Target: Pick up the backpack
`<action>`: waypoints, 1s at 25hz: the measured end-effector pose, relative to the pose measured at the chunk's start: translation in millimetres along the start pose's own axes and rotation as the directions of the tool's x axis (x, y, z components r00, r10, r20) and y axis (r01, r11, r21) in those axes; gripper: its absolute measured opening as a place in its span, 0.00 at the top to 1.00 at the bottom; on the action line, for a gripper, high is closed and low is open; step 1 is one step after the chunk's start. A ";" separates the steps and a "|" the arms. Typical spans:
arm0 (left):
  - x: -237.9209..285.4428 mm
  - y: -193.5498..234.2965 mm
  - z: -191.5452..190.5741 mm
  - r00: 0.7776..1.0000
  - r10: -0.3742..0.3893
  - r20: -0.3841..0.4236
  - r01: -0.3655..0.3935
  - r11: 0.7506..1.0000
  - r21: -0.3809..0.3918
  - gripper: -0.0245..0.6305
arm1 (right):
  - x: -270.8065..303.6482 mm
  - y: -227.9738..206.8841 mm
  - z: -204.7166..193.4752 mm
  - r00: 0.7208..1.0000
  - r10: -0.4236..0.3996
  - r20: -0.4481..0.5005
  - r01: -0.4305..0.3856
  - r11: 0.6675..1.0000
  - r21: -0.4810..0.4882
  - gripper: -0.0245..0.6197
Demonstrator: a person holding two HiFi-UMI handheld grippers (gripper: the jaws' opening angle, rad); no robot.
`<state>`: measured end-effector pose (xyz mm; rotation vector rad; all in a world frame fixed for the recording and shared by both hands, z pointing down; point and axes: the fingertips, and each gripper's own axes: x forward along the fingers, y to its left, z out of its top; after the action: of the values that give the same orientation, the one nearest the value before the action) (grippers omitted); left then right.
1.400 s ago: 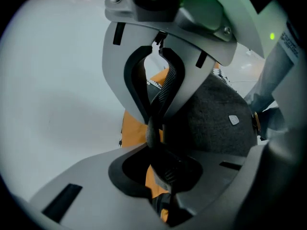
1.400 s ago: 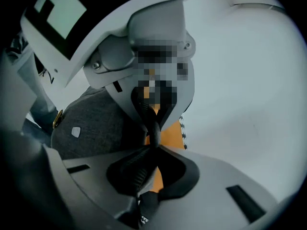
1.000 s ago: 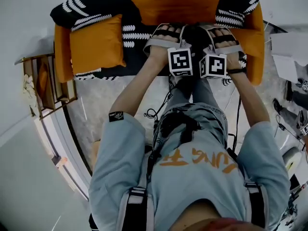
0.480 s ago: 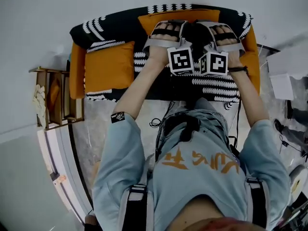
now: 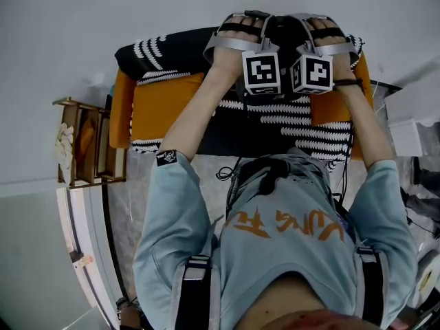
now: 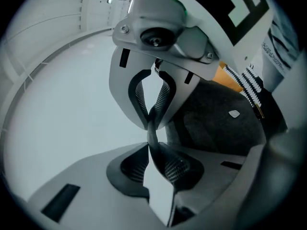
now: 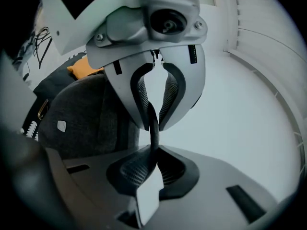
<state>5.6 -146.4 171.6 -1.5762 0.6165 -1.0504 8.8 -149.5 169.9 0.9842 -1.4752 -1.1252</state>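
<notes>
The dark grey backpack (image 5: 283,38) hangs between my two hands, lifted off the sofa (image 5: 165,105). My left gripper (image 5: 261,73) and right gripper (image 5: 307,73) face each other, marker cubes side by side, and their jaws are hidden under the cubes. In the left gripper view my left gripper (image 6: 152,137) is shut on a thin dark strap (image 6: 152,124), with the backpack (image 6: 216,123) body to the right. The right gripper (image 7: 152,134) pinches the same strap (image 7: 153,123), with the backpack (image 7: 81,114) at its left. Each view shows the opposite gripper clamped on the strap from above.
An orange sofa with a black-and-white patterned throw (image 5: 302,119) lies below the grippers against a white wall. A wooden shelf (image 5: 89,143) stands at the left. Cables (image 5: 223,174) trail on the floor by the person's legs. White boxes (image 5: 412,119) sit at the right.
Both grippers have risen together with the backpack on its strap, up off the sofa seat. The sofa now sits lower and smaller in the head view.
</notes>
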 end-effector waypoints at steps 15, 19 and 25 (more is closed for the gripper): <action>2.1 23.9 -3.2 0.996 0.070 -0.047 -0.068 0.997 0.027 0.85 | 1.9 -20.8 -1.6 0.999 -0.047 -0.018 0.046 0.998 -0.036 0.88; 1.0 22.7 -4.5 0.997 0.062 -0.046 -0.061 0.998 0.025 0.85 | 2.7 -18.7 -0.1 0.999 -0.039 -0.015 0.038 0.998 -0.041 0.88; 2.1 18.0 -6.6 0.998 0.040 -0.045 -0.039 0.998 0.040 0.86 | 5.6 -14.9 1.5 1.000 -0.020 -0.012 0.019 0.998 -0.054 0.88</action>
<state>3.2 -156.3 155.2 -1.5043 0.6520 -1.0650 6.8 -158.1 156.7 0.9689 -1.4213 -1.1650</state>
